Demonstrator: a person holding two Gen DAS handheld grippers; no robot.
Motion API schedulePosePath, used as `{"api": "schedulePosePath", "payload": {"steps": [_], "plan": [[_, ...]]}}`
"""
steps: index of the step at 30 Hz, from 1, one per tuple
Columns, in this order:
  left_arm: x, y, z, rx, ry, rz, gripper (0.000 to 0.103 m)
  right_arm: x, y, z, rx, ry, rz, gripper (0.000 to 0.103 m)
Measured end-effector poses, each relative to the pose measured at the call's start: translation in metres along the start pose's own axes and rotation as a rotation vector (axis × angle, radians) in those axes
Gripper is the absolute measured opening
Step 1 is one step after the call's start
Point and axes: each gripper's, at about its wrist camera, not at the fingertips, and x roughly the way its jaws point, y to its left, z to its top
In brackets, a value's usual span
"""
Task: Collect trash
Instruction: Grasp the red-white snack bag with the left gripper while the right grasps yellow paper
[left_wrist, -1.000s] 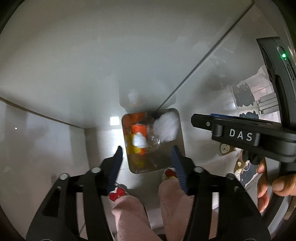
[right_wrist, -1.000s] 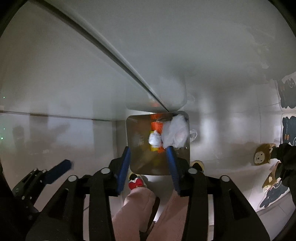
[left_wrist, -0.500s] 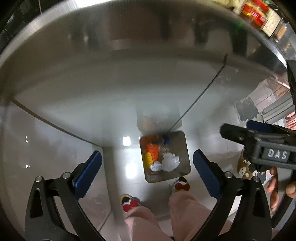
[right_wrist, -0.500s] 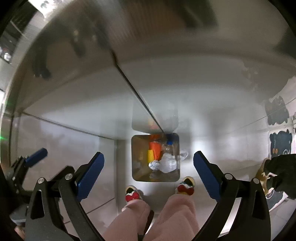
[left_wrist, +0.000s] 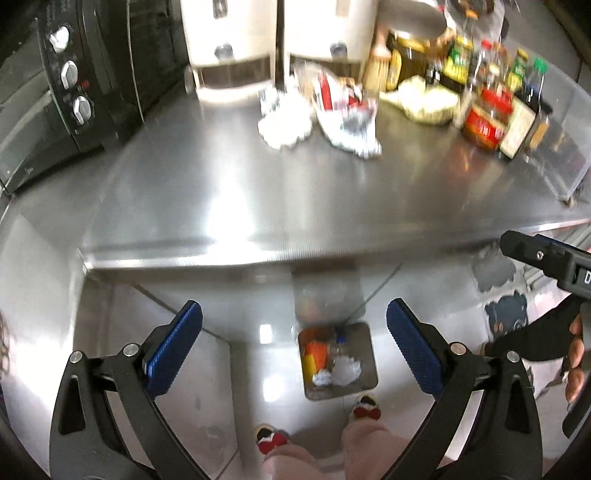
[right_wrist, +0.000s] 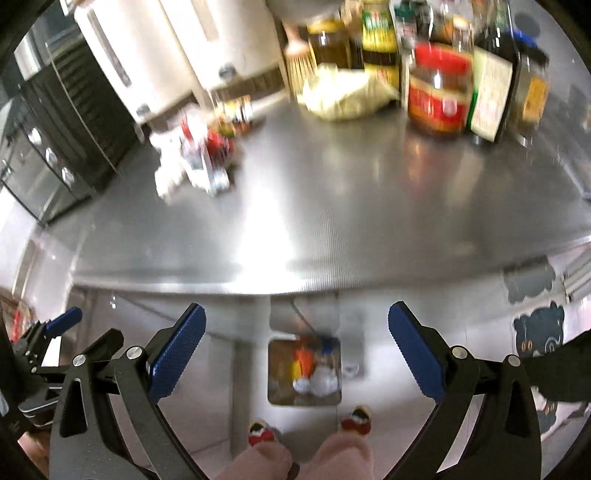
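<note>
A square metal bin (left_wrist: 364, 341) (right_wrist: 280, 354) stands on the floor below the counter, holding orange, yellow and white trash. My left gripper (left_wrist: 293, 345) hangs open high above it with nothing between its blue pads. My right gripper (right_wrist: 295, 341) is open too, and empty. On the steel counter (left_wrist: 258, 199) (right_wrist: 351, 206) lie crumpled white paper (left_wrist: 284, 123) (right_wrist: 166, 181) and a red-and-white wrapper (left_wrist: 347, 118) (right_wrist: 207, 158), far beyond both grippers.
A black oven (left_wrist: 62, 85) stands at the counter's left, white appliances (left_wrist: 236, 44) at the back, jars and bottles (right_wrist: 443, 88) at the back right with a yellowish bag (right_wrist: 343, 96). The person's legs and red shoes (left_wrist: 365, 406) stand beside the bin.
Both grippers went from half shut to wide open and rose from close over the bin to above counter height. The countertop and its clutter came into view; the bin looks smaller.
</note>
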Motion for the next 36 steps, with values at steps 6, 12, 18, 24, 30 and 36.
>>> {"api": "schedulePosePath", "payload": {"steps": [6, 12, 18, 24, 30, 36], "plan": [[-0.026, -0.002, 0.045, 0.012, -0.092, -0.031, 0.094, -0.009, -0.004, 0.046, -0.003, -0.092, 0.014, 0.099], [-0.025, -0.008, 0.088, 0.01, -0.143, -0.057, 0.087, -0.008, -0.008, 0.098, -0.028, -0.152, 0.007, 0.099], [-0.011, -0.021, 0.124, 0.015, -0.138, -0.087, 0.077, 0.01, -0.01, 0.147, -0.046, -0.18, -0.018, 0.098], [0.016, -0.036, 0.149, 0.012, -0.097, -0.118, 0.065, 0.038, -0.015, 0.177, -0.064, -0.175, -0.051, 0.09], [0.053, -0.051, 0.165, 0.022, -0.036, -0.106, 0.062, 0.066, -0.021, 0.202, -0.082, -0.168, -0.05, 0.086], [0.087, -0.056, 0.17, 0.024, 0.02, -0.08, 0.059, 0.099, -0.024, 0.213, -0.102, -0.135, -0.068, 0.086]]}}
